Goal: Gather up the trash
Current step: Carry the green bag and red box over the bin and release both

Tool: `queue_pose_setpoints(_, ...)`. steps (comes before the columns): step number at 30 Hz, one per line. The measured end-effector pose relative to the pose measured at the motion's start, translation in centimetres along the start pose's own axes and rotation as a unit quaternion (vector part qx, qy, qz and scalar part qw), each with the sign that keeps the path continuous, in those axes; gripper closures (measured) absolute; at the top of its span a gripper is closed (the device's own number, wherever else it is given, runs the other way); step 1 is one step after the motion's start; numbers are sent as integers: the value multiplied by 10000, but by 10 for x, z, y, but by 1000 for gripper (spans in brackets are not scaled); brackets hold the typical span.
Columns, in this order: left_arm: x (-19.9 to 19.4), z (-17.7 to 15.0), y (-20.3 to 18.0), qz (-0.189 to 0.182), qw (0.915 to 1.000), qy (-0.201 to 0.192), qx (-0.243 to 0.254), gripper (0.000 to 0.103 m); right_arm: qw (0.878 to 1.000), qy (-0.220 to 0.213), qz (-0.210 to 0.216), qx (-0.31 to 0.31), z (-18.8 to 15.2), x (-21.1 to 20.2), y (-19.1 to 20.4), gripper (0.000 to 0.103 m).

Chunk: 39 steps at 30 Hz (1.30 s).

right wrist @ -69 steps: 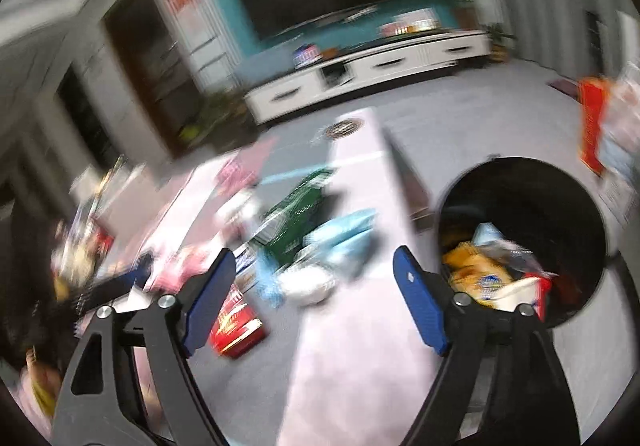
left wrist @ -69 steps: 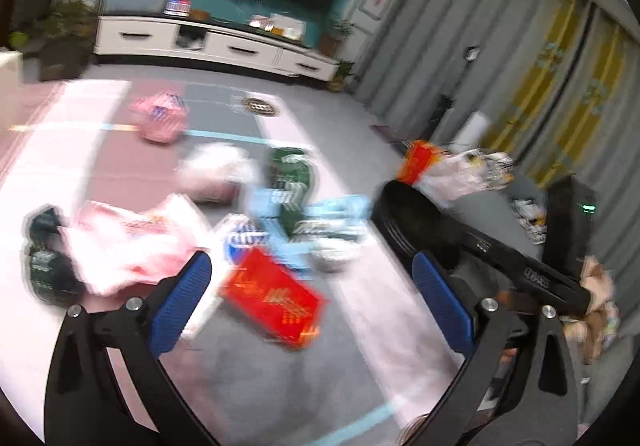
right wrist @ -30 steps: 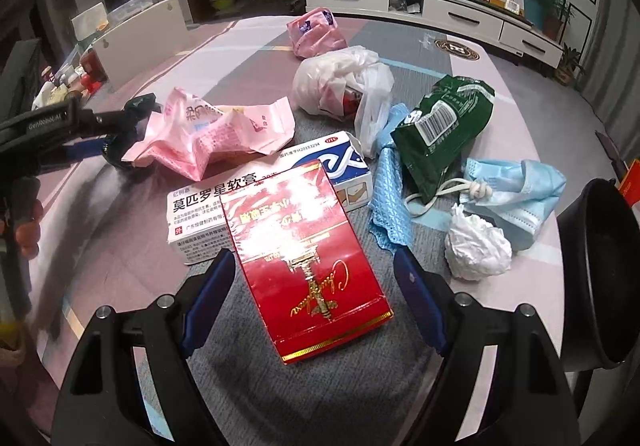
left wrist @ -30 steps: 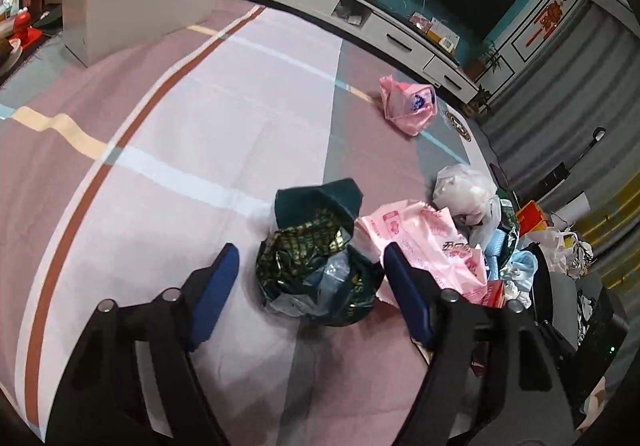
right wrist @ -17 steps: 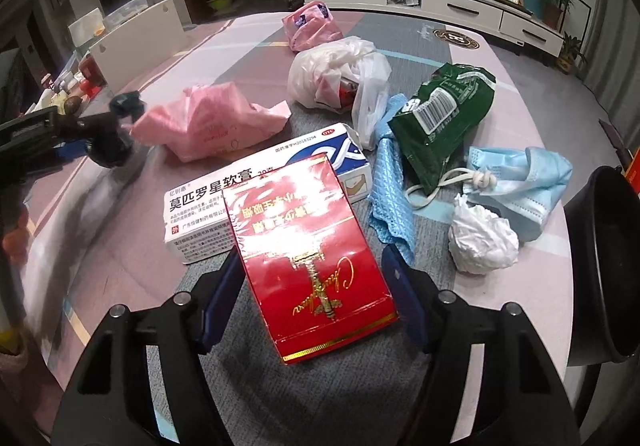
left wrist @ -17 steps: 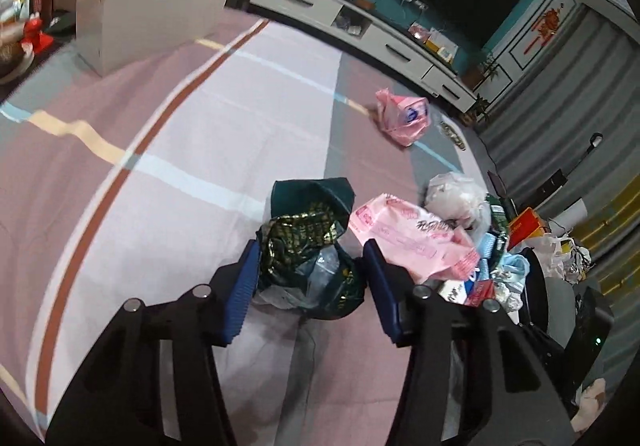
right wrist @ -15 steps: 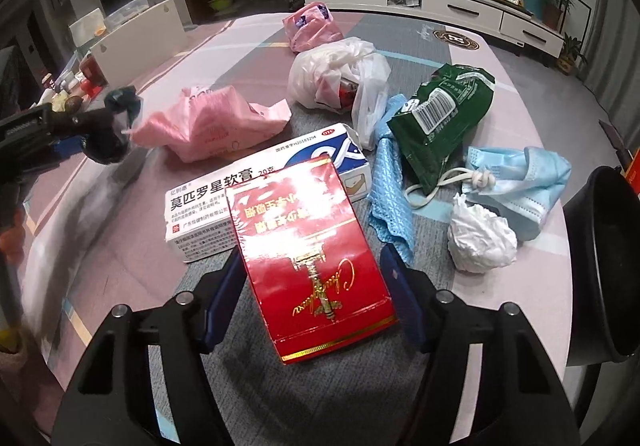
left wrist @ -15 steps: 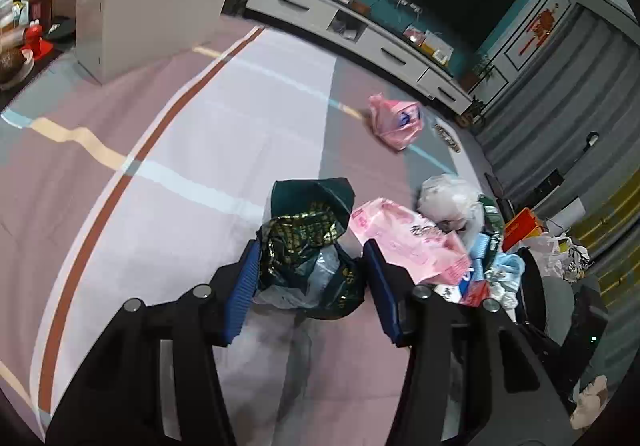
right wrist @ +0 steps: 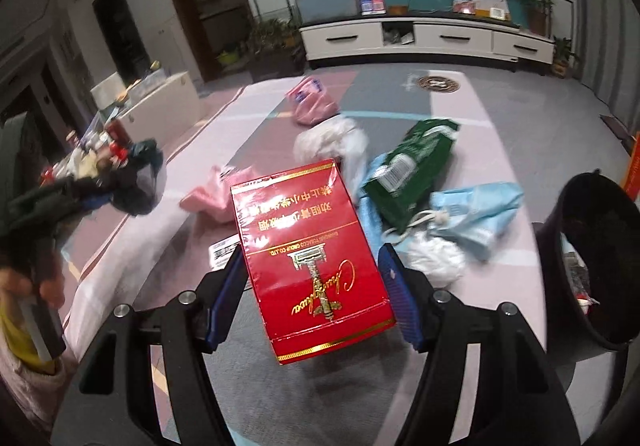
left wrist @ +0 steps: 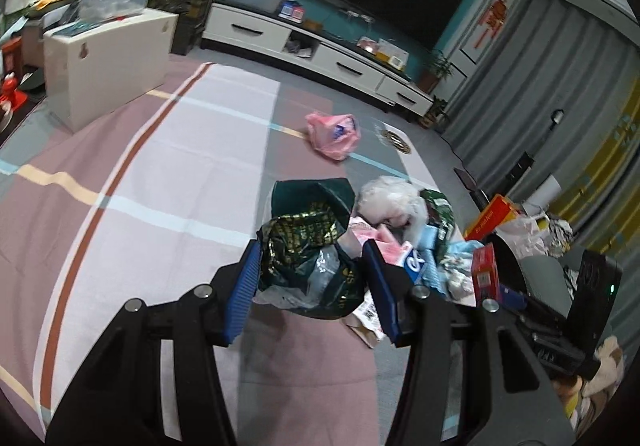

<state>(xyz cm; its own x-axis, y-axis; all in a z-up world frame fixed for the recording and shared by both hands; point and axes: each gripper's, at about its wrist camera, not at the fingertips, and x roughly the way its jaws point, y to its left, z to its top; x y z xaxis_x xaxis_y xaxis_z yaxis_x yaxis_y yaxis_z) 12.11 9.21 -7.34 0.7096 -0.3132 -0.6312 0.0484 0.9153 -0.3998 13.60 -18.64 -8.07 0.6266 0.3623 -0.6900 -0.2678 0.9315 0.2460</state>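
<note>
My left tongs (left wrist: 312,288) are clamped on a crumpled dark green bag (left wrist: 310,246), its blue pads pressing both sides, and the bag hangs clear above the striped surface (left wrist: 168,182). My right tongs (right wrist: 312,296) are closed on a red carton (right wrist: 310,246) with gold print, gripped by its long sides and tilted up off the surface. Beneath it lie a pink wrapper (right wrist: 210,200), a white plastic bag (right wrist: 330,142), a green packet (right wrist: 412,170), a blue mask (right wrist: 476,212) and a white wad (right wrist: 436,254). The black bin (right wrist: 588,266) stands at the right edge of the surface, with what looks like some rubbish inside, though it is too dark to be sure. Another pink bag (left wrist: 334,132) sits farther back, apart.
</note>
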Motion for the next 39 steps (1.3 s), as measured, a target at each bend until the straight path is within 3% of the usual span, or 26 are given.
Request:
queue_pose_setpoints(7,10,-12,-44,-99,9984,88,552,50,9990,-273,-310,159,2,-22,-22,37)
queue_pose_setpoints(18,32,-21,-155,-752,9860,277,1464,50,9906,-688,-806,867,-6,-62,-89,37)
queue_pose_setpoints(31,86,-42,-284,-1324,9627,586,2283,49,9616,-1067,-1629,1933,-27,-103,-176,37)
queue_pose_setpoints(36,111,-55,-327,-1561,9510,748,2564,49,9487,-1144,-1640,2450,-37,-109,-203,37)
queue_pose_setpoints(39,126,-64,-344,-1524,9466,775,2734,49,9404,-1153,-1745,2683,-45,-112,-216,37)
